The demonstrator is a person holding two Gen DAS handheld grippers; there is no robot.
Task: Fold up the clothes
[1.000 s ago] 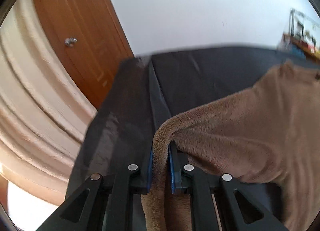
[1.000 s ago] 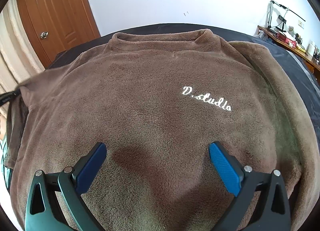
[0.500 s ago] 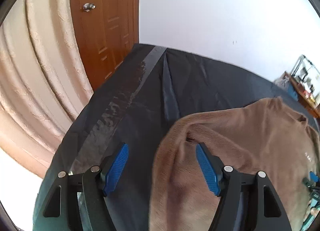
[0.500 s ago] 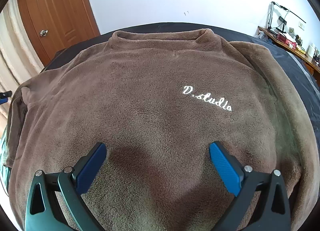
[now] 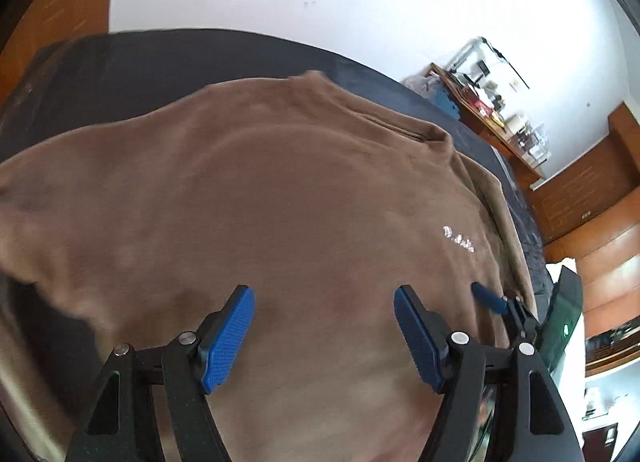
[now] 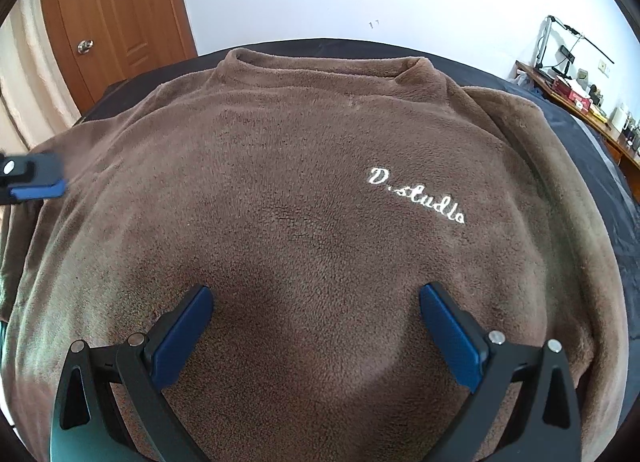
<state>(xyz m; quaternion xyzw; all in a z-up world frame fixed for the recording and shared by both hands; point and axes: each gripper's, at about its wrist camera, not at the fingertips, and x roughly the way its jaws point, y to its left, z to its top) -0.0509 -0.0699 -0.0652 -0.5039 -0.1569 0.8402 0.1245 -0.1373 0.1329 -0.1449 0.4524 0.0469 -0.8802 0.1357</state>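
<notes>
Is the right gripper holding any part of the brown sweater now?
No. In the right wrist view the right gripper has its jaws wide apart above the brown sweater, with no fabric pinched between them.

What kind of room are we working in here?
Probably a bedroom or home study. The brown fleece sweatshirt lies on a wide black-covered surface, likely a bed; there is a panelled wooden door and a cluttered wooden desk by the white wall.

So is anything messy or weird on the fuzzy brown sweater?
Nothing looks torn or spilled. The brown sweater lies front up on the dark cover, logo showing. One oddity: its sleeve on the logo side is already folded in along the body. Both grippers are open, holding nothing.
</notes>
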